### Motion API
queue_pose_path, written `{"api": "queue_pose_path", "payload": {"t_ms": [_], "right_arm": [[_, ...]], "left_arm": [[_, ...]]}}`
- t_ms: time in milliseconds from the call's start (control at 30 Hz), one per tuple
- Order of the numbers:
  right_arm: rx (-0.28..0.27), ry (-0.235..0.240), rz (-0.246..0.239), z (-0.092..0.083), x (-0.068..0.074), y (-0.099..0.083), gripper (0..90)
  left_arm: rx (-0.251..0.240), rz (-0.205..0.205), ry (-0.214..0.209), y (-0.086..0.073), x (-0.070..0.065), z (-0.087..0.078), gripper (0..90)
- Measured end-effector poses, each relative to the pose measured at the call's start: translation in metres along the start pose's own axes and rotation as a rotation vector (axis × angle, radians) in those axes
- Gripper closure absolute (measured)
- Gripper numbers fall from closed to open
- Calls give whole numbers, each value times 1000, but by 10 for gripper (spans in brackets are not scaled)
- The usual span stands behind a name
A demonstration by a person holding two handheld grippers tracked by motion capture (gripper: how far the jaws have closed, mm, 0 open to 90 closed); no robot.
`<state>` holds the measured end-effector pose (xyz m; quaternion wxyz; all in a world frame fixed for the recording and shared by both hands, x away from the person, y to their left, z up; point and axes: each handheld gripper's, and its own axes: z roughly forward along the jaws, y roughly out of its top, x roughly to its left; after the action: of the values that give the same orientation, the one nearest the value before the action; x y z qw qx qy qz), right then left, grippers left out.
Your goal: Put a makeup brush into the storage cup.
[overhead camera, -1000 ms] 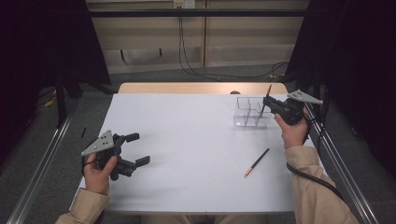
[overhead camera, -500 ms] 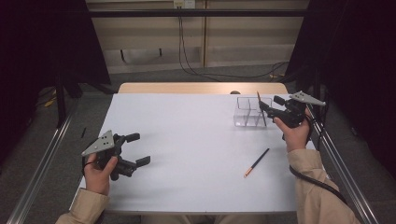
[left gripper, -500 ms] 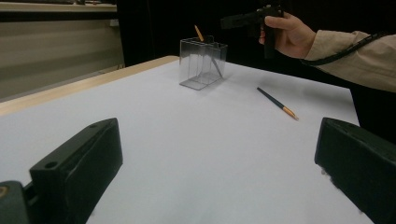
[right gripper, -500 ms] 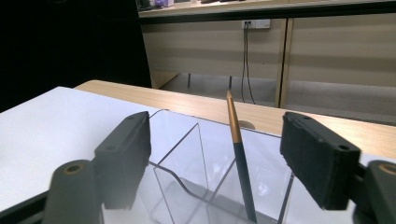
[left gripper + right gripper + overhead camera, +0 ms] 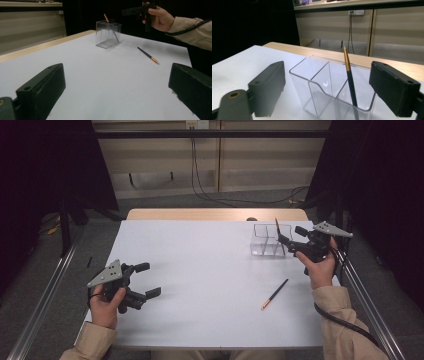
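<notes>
Right tongs (image 5: 327,87) just opened wide off the boxed pencil (image 5: 349,75); left tongs (image 5: 112,92) gape empty.

Pencil (image 5: 350,82) upright in clear holder (image 5: 322,87)

Just the background stuff sitting around the setup

Black cables (image 5: 197,175) are hanging down the beige wall panel (image 5: 160,160) from a socket (image 5: 356,12), a metal rail (image 5: 45,295) is running along the floor, and black curtains (image 5: 30,180) are hanging at both sides.
</notes>
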<state>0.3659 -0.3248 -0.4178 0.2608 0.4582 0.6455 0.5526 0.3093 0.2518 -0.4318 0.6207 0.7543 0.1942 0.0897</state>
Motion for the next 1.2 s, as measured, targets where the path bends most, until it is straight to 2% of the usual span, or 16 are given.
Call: {"api": "queue_pose_path", "payload": {"t_ms": [667,900,1200], "right_arm": [[19,78,-48,-22,19,-8,74],[48,101,-71,-27,27,-14,62],[42,139,-81,-38,37,-17,58]], "left_arm": [[-1,-2,0,0,0,1,9],[-2,2,1,0,0,0,8],[-5,1,1,1,-1,0,8]]}}
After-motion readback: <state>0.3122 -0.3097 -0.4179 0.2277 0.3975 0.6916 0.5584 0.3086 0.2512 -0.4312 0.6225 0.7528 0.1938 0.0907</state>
